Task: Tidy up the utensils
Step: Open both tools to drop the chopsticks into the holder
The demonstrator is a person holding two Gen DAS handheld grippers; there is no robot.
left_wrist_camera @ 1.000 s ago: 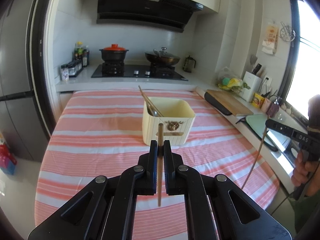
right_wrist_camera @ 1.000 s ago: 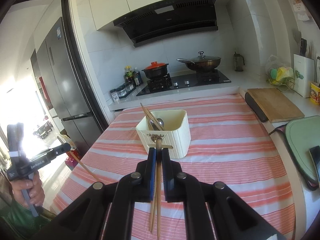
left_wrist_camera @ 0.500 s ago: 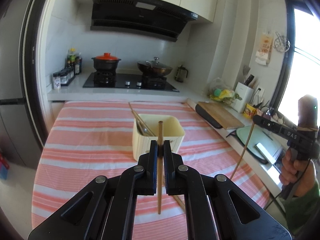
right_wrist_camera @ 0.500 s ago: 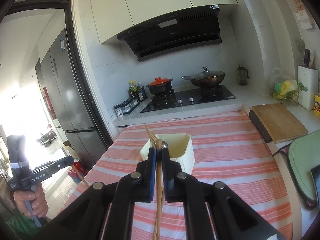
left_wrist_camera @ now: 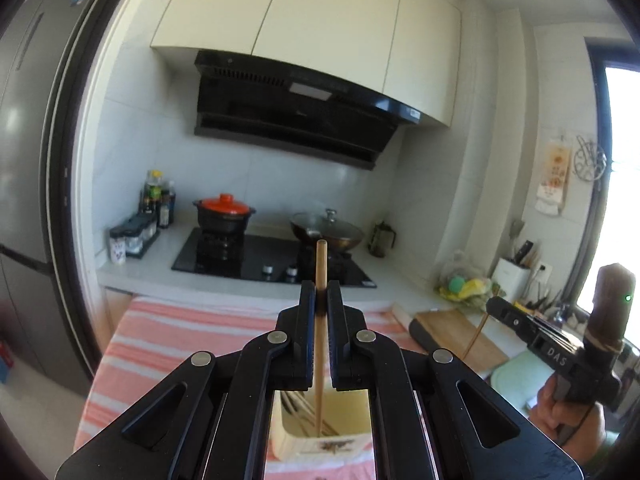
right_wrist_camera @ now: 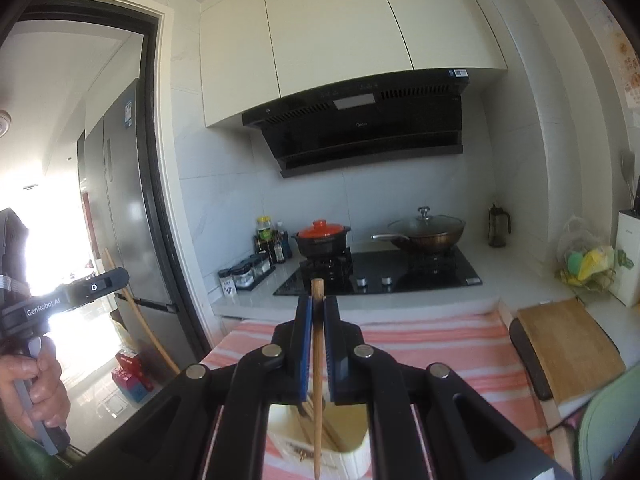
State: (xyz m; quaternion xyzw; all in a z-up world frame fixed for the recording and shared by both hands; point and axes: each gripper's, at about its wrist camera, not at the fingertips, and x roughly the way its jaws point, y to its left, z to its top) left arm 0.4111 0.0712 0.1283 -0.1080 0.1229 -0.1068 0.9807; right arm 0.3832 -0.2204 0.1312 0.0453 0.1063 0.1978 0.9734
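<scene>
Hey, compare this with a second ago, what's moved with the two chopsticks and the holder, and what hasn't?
Both hand-held grippers moved forward and tipped upward over the cream utensil holder. The left hand-held gripper now has its chopstick reaching down into the holder; the right hand-held gripper holds its chopstick just over the holder's near rim. Neither chopstick was let go. The holder and the utensils in it stayed put on the striped tablecloth.

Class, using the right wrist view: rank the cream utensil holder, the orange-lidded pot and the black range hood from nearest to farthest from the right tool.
1. Cream utensil holder: directly below the right tool, on the striped cloth.
2. Orange-lidded pot: on the stove's left burner, beyond the table.
3. Black range hood: high on the back wall.
</scene>
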